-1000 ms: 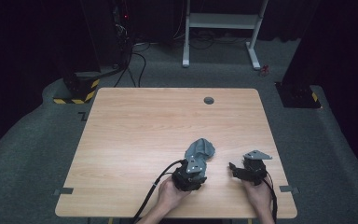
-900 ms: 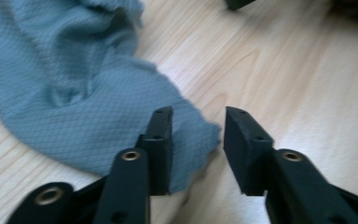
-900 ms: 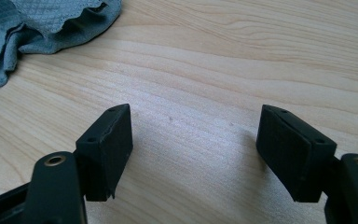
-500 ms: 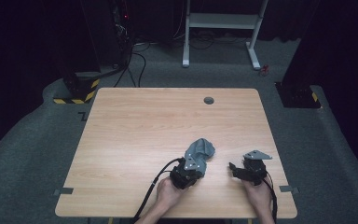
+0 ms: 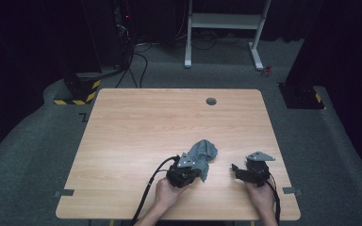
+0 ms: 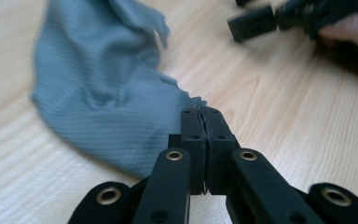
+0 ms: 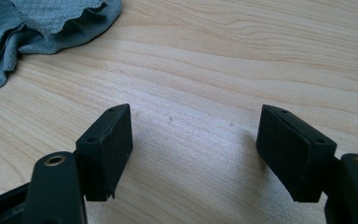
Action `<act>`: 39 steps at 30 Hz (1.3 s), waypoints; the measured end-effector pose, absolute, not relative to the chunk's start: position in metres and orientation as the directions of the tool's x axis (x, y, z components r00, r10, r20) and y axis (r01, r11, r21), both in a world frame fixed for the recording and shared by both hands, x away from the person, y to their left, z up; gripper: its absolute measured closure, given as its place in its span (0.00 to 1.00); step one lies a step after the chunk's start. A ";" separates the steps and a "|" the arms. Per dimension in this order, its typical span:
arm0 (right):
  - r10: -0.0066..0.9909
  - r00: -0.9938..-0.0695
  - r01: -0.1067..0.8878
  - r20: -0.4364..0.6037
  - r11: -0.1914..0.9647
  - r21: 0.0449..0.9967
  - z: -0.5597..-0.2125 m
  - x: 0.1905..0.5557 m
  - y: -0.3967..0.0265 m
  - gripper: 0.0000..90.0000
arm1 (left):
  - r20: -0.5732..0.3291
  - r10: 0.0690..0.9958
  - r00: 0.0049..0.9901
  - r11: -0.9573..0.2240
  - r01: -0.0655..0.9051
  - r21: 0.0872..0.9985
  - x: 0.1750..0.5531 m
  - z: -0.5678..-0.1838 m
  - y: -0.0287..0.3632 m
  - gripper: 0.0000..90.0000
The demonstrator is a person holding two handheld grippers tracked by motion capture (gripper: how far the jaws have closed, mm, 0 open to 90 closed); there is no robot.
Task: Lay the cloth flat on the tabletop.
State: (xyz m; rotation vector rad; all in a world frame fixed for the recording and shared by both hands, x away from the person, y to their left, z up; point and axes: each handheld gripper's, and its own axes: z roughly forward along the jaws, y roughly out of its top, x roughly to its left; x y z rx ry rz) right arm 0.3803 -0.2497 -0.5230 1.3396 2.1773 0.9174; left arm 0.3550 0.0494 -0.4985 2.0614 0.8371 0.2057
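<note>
On the wooden table [image 5: 136,132], the left gripper [image 6: 204,116] still pinches the grey cloth [image 6: 102,88], now slightly lifted; the right gripper [image 7: 196,144] stays wide.

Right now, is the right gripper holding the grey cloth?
No, the right gripper has its jaws spread wide over bare table, with the grey cloth lying apart from them.

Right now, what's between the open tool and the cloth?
Just bare table between the right tool and the grey cloth, seen in the right gripper view.
</note>
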 end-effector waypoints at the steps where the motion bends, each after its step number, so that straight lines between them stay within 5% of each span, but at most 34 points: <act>1: 0.895 -0.446 0.616 -0.013 0.317 0.721 -0.523 0.380 -0.250 0.30 | -0.155 0.640 0.753 -0.379 0.485 0.789 0.355 -0.497 0.053 0.99; 16: 0.893 -0.449 0.614 -0.014 0.320 0.722 -0.523 0.380 -0.249 0.31 | -0.243 0.802 0.546 -0.179 0.607 0.774 0.356 -0.503 0.126 0.99; 27: 0.869 -0.495 0.579 -0.020 0.347 0.737 -0.522 0.376 -0.246 0.57 | -0.154 0.861 0.485 -0.242 0.657 0.714 0.364 -0.519 0.134 0.96; 28: 0.873 -0.486 0.581 -0.024 0.344 0.738 -0.522 0.375 -0.244 0.60 | -0.153 0.859 0.488 -0.242 0.652 0.718 0.364 -0.518 0.133 0.84; 34: 0.837 -0.547 0.556 -0.038 0.396 0.730 -0.520 0.371 -0.228 0.61 | -0.151 0.776 0.613 -0.275 0.543 0.794 0.360 -0.497 0.120 0.61; 39: 0.805 -0.593 0.552 -0.011 0.417 0.722 -0.520 0.374 -0.206 0.63 | -0.082 0.717 0.692 -0.377 0.484 0.790 0.372 -0.487 0.085 0.52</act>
